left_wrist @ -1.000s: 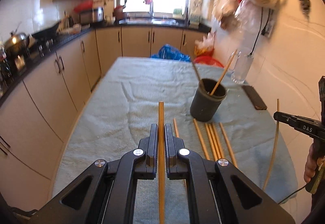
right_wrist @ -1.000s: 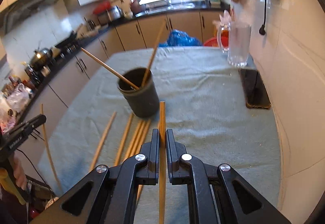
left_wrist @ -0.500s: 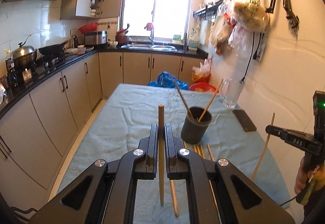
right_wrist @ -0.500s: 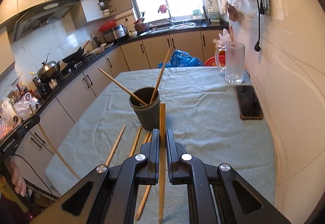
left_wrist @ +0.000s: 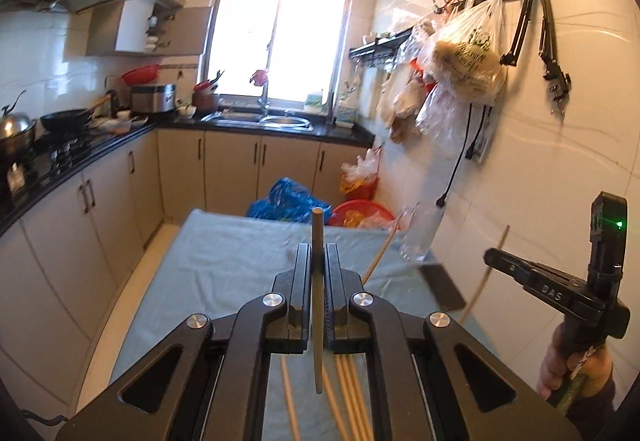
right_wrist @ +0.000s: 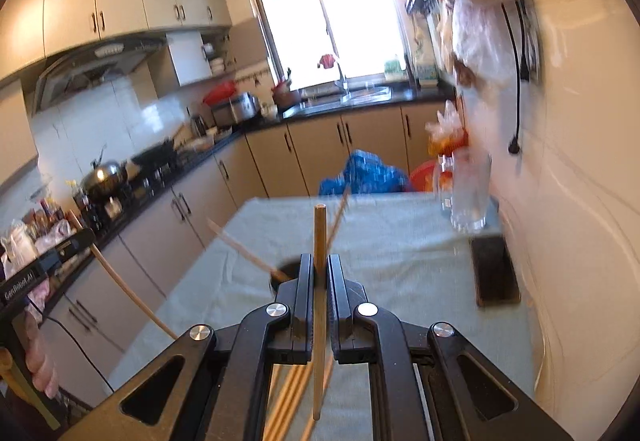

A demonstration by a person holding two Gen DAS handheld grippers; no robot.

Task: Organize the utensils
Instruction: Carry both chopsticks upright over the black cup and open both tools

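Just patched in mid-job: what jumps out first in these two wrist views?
Each gripper is shut on one wooden chopstick: the left gripper holds its chopstick upright between its fingers, and the right gripper holds another chopstick the same way. Loose chopsticks lie on the grey tablecloth below. In the right wrist view the dark cup, with two chopsticks already in it, sits just ahead, mostly hidden behind the fingers.
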